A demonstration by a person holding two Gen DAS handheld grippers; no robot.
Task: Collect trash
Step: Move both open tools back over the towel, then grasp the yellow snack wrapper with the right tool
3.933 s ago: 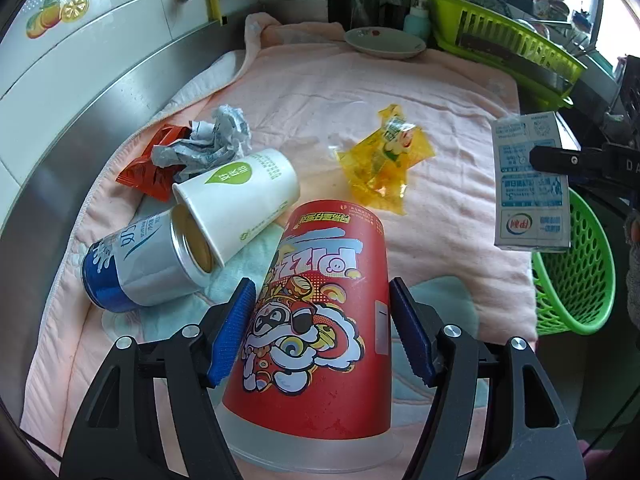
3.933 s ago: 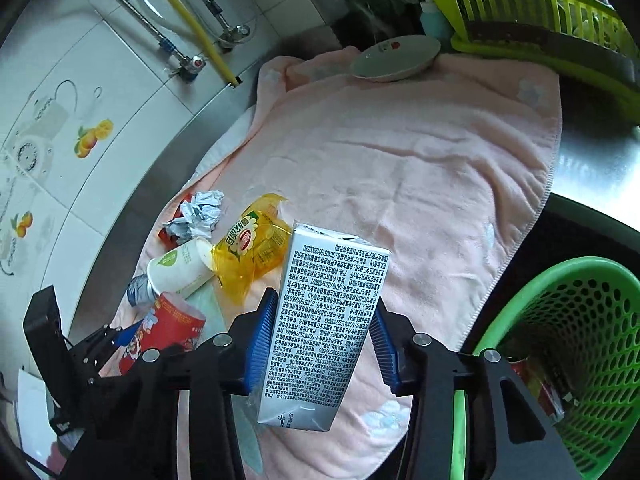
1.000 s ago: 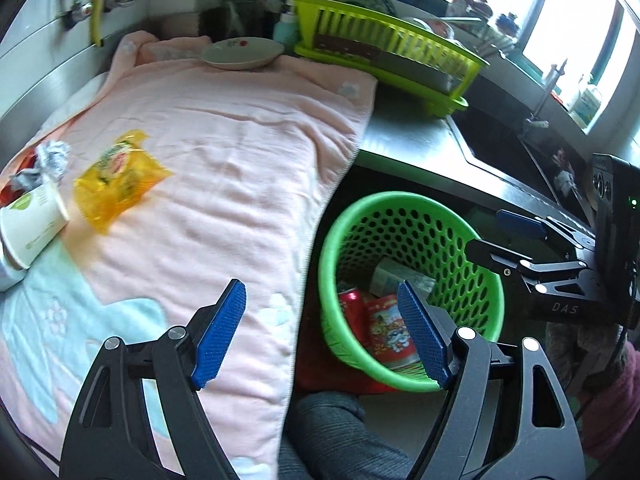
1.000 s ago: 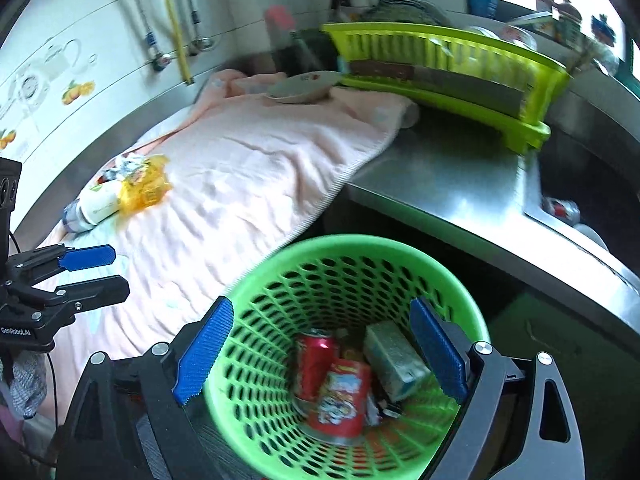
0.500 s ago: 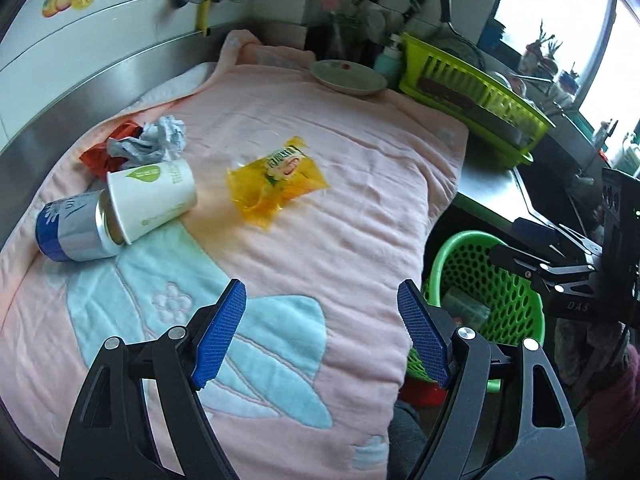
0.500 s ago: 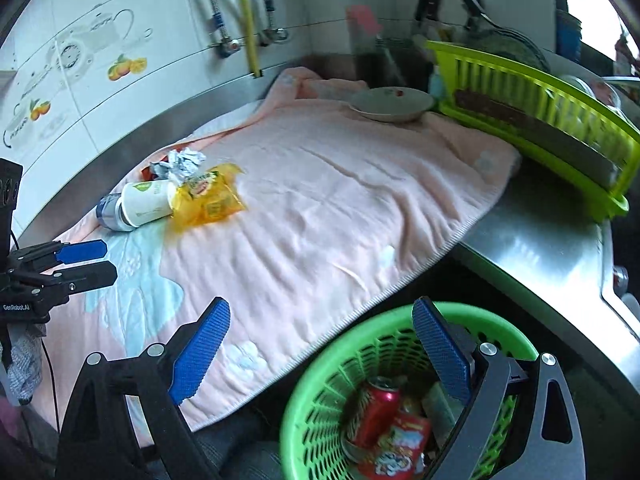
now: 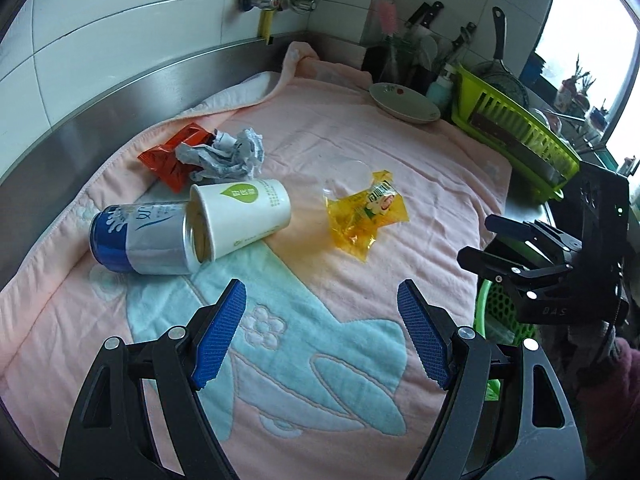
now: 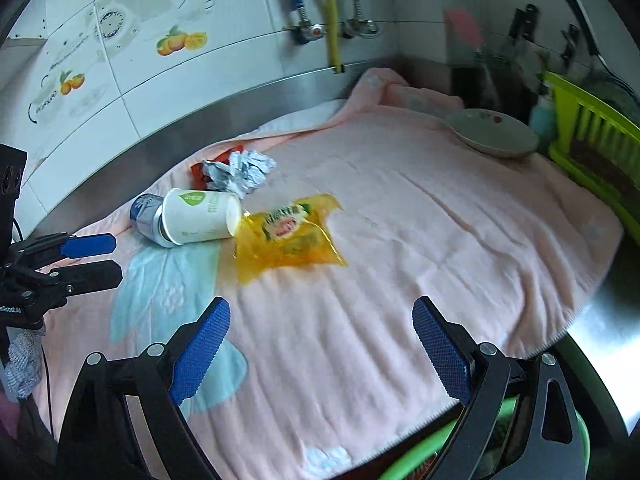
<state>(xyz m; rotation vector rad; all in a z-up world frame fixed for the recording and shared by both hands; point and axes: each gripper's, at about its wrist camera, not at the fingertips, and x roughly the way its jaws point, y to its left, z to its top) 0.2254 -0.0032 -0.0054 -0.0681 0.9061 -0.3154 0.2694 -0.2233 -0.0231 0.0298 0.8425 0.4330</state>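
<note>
On the pink towel (image 7: 420,184) lie a white paper cup (image 7: 240,216) on its side, a blue-and-silver can (image 7: 140,240) against its mouth, a crumpled grey paper ball (image 7: 228,156), a red wrapper (image 7: 172,156) and a yellow snack packet (image 7: 366,212). My left gripper (image 7: 322,336) is open and empty, above the towel's blue pattern, short of the cup and can. My right gripper (image 8: 320,352) is open and empty, above the towel near the packet (image 8: 288,236). The cup (image 8: 200,216), can (image 8: 146,212) and paper ball (image 8: 240,172) lie beyond it to the left. The green trash basket (image 7: 492,312) sits below the counter edge.
A white dish (image 7: 404,104) rests at the towel's far end. A lime-green dish rack (image 7: 516,132) stands on the steel counter to the right. Tiled wall with taps and a yellow hose (image 7: 266,20) runs behind. The basket rim (image 8: 440,448) shows under my right gripper.
Both grippers have swung from over the green basket back over the towel. They held a red tube and a white carton 3.9 s ago; both are now empty.
</note>
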